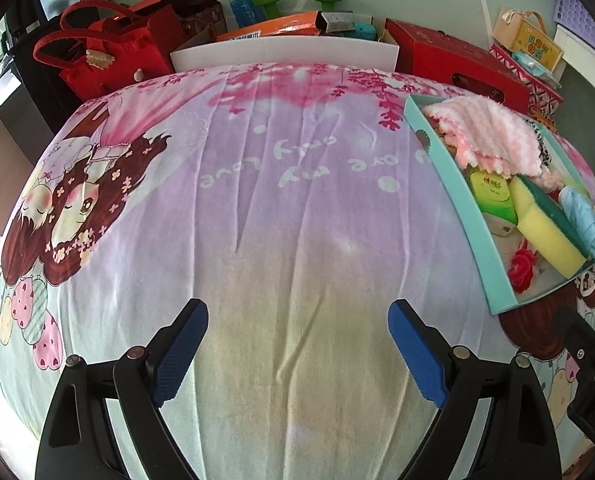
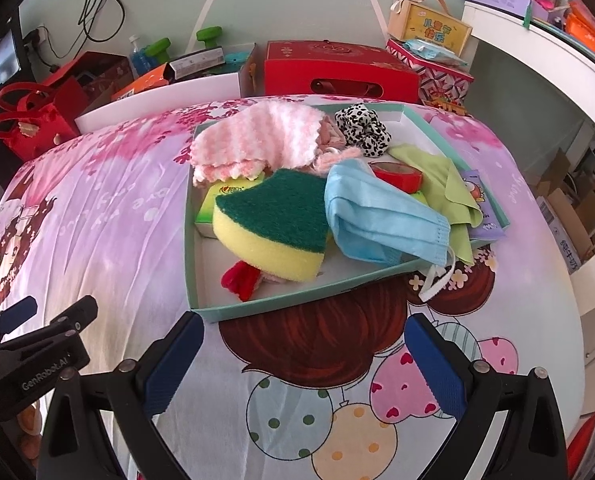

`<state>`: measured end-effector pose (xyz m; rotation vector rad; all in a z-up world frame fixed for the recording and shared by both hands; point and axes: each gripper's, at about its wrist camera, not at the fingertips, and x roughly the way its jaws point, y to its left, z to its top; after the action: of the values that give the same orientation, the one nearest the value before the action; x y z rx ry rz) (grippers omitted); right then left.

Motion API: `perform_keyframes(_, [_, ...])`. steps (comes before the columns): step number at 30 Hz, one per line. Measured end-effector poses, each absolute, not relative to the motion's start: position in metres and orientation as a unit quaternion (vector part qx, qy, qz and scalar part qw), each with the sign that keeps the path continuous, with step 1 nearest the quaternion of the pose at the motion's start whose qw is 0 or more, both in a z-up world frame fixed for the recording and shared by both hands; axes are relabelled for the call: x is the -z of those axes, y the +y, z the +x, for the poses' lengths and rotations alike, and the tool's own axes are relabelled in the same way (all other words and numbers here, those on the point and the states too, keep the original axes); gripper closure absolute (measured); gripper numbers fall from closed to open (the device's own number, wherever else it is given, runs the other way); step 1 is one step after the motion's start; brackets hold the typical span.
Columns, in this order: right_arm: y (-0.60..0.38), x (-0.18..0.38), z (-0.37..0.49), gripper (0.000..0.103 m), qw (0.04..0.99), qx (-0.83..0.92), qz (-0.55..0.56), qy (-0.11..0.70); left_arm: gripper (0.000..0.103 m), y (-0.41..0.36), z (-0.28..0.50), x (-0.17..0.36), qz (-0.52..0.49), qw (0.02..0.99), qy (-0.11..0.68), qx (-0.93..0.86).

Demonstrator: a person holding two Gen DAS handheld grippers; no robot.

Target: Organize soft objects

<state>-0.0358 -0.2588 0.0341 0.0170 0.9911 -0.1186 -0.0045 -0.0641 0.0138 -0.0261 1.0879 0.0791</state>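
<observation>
Hovering over the printed bedsheet (image 1: 297, 200), the left gripper (image 1: 297, 344) had its jaws spread wide and empty; the right gripper (image 2: 303, 364) gaped likewise, gripping nothing, just before the teal tray (image 2: 191, 240). Inside lay the sponge (image 2: 273, 228), blue face mask (image 2: 377, 216), pink cloth (image 2: 257, 136) and spotted scrunchie (image 2: 361, 124)

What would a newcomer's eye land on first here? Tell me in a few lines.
First the teal tray heaped with soft things, in the middle of the right wrist view: a yellow-and-green sponge at its front, a blue face mask drooping over the near rim, a pink striped cloth at the back. Next, the cartoon bedsheet beneath, bare in front of the open left gripper.
</observation>
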Motion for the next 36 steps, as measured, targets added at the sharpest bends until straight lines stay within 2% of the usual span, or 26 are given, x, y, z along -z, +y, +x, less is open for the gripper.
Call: perform_keyframes(36, [-0.260,-0.023,-0.027,0.001,0.880,0.075,-0.002,0.470,0.011,-0.062,0.005,0.001,0.000,0.840,0.539,-0.059])
